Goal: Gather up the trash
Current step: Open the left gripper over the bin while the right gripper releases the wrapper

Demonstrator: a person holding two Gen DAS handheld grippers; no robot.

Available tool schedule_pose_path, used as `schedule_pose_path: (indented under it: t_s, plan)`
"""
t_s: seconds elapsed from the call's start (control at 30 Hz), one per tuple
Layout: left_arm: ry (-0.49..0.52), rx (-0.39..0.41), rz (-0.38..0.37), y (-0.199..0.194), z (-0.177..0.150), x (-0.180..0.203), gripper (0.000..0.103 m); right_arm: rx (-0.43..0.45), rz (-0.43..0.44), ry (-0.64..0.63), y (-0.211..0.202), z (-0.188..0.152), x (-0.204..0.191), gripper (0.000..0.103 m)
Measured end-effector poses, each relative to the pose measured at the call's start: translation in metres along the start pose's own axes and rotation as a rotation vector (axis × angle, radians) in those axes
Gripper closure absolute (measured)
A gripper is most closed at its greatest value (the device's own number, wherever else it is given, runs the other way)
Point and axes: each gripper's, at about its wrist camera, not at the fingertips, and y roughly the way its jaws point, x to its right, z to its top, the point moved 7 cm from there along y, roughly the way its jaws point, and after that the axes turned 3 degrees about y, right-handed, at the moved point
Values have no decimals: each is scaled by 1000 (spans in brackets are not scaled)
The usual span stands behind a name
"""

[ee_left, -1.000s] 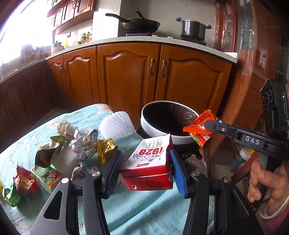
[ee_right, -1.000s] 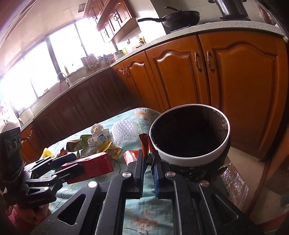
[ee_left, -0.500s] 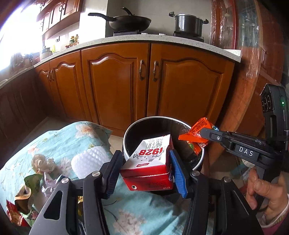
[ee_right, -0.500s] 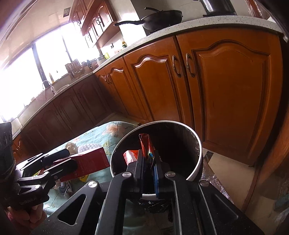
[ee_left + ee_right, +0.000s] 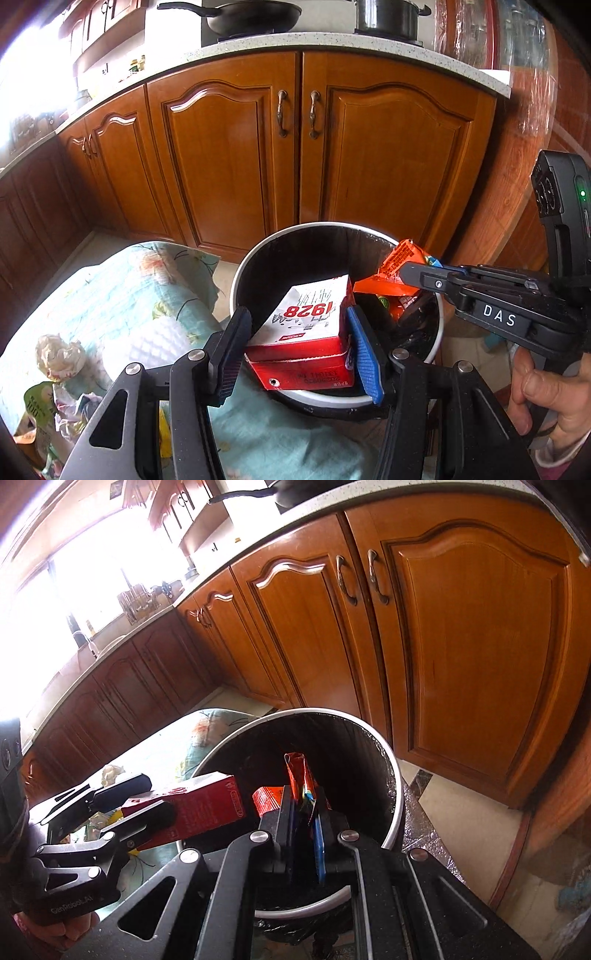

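Trash converges on a white-rimmed bin (image 5: 243, 266) lined with a black bag beside a kitchen table: the left gripper (image 5: 300, 343) clamps a red-and-white "1928" carton (image 5: 306, 325) between its pads over the bin's 6 o'clock rim, while the right gripper (image 5: 306, 808), jaws nearly closed, pinches an orange snack wrapper (image 5: 297, 771) above the bin's mouth at 3 o'clock. Crumpled paper (image 5: 59, 356) and a white foam net (image 5: 147, 343) lie on the floral tablecloth (image 5: 122, 291) at the carton's 9 o'clock, before wooden cabinets (image 5: 229, 147).
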Motion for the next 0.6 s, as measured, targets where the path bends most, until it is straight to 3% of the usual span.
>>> schedule_pose_path:
  t_s: [0.17, 0.3, 0.43, 0.6]
  plan:
    - [6, -23, -6, 7, 5, 2, 50, -25, 4, 8, 10, 0, 5, 88]
    - [6, -22, 11, 4, 4, 4, 38, -26, 24, 34, 11, 1, 8, 50]
    - [-23, -6, 11, -10, -3, 1, 33, -2, 35, 32, 2, 3, 4, 45]
    - [-81, 24, 18, -33, -19, -10, 27, 37, 52, 38, -16, 2, -5, 26]
